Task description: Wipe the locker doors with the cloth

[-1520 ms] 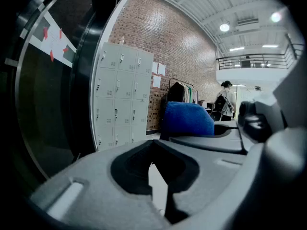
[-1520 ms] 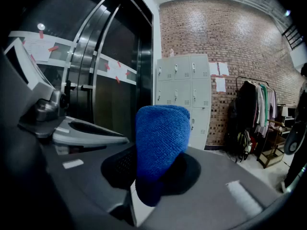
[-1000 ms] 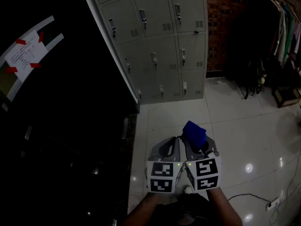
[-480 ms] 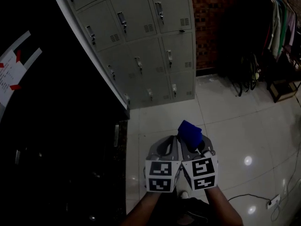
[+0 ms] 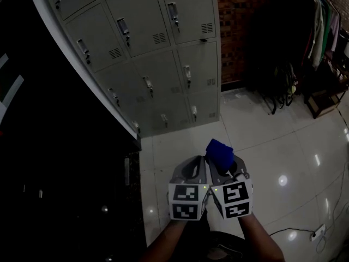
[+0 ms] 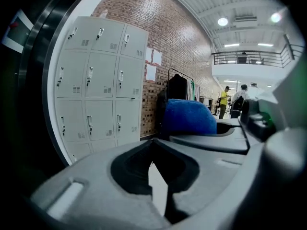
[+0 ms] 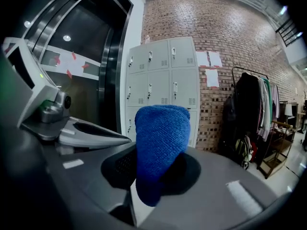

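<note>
Closest to us, both grippers are held side by side at waist height. The left gripper (image 5: 197, 165) has its jaws pressed together with nothing between them, so it's basically a spare hand right now. The right gripper (image 5: 229, 168) is clamped on the blue cloth (image 5: 220, 153), which sticks up out of the jaws as a bunched wad, not a flat pad.

Nothing is being wiped yet. There's a stretch of shiny tiled floor (image 5: 256, 141) between us and the lockers (image 5: 152, 53), so the step in hand looks like closing that gap.

How we'd do it well:
- Walk right up so the arm isn't overreaching, then put the free end of the cloth on a door face, not the jaw tips, or plastic will scrape the paint.
- Since the cloth is bunched, tilt the right gripper so the widest side of the wad lies against the metal.
- Start on a top door and work down, and ease around the handles and vent slots, since we reckon the wad could snag there and pull loose.
- Keep the left gripper clear.

Past the lockers are the brick wall (image 5: 234, 31) and a coat rack (image 5: 322, 26), neither in our way.
</note>
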`<state>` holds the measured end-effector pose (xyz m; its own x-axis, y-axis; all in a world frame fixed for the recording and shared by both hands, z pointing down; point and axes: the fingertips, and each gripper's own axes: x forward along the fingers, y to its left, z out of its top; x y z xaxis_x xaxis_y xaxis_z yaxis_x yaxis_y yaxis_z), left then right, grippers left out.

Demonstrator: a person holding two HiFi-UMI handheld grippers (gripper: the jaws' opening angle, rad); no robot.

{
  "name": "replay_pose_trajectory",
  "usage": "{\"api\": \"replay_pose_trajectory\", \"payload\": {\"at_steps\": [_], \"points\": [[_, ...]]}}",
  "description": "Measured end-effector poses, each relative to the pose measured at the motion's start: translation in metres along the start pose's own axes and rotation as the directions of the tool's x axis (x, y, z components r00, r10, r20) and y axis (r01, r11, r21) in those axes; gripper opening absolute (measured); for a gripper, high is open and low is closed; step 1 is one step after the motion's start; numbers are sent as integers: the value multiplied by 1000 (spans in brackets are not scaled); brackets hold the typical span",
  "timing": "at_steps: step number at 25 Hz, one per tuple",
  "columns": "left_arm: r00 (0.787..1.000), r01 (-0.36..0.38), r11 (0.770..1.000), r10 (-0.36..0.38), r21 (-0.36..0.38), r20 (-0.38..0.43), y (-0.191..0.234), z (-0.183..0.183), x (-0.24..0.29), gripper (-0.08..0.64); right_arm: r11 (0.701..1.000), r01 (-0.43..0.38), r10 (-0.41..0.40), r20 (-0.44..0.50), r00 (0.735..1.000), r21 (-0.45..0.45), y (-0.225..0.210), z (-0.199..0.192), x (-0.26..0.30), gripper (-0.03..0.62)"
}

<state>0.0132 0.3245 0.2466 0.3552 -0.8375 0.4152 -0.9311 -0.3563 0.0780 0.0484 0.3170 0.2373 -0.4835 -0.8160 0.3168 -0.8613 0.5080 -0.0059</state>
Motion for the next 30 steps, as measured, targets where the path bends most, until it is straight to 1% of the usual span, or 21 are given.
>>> {"api": "replay_pose_trajectory", "payload": {"at_steps": [5, 10, 14, 18, 23, 27, 30], "points": [[1000, 24, 1000, -24, -7, -10, 47, 21, 51, -5, 999, 28, -28, -5, 1000, 16, -19, 20, 69, 84], [999, 46, 999, -46, -7, -26, 96, 43, 96, -5, 999, 31, -30, -30, 999, 23, -24, 36, 137, 84], [998, 61, 998, -61, -2, -27, 126, 60, 121, -5, 999, 41, -41, -32, 999, 19, -27, 53, 179, 84], [998, 64, 998, -64, -16, -22, 150, 69, 140, -5, 999, 47, -47, -30, 998, 6, -30, 65, 208, 84], [998, 67, 997, -67, -31, -19, 169, 75, 166, -5, 999, 49, -49, -33, 998, 2, -39, 70, 238, 84], [999, 47, 999, -48, -27, -12, 185, 83, 189, -5, 1000, 29, -29, -23, 999, 9, -50, 74, 267, 84], [1000, 20, 999, -20, -32, 2, 198, 91, 207, -5, 1000, 15, -16, -12, 1000, -7, -60, 80, 291, 84]]}}
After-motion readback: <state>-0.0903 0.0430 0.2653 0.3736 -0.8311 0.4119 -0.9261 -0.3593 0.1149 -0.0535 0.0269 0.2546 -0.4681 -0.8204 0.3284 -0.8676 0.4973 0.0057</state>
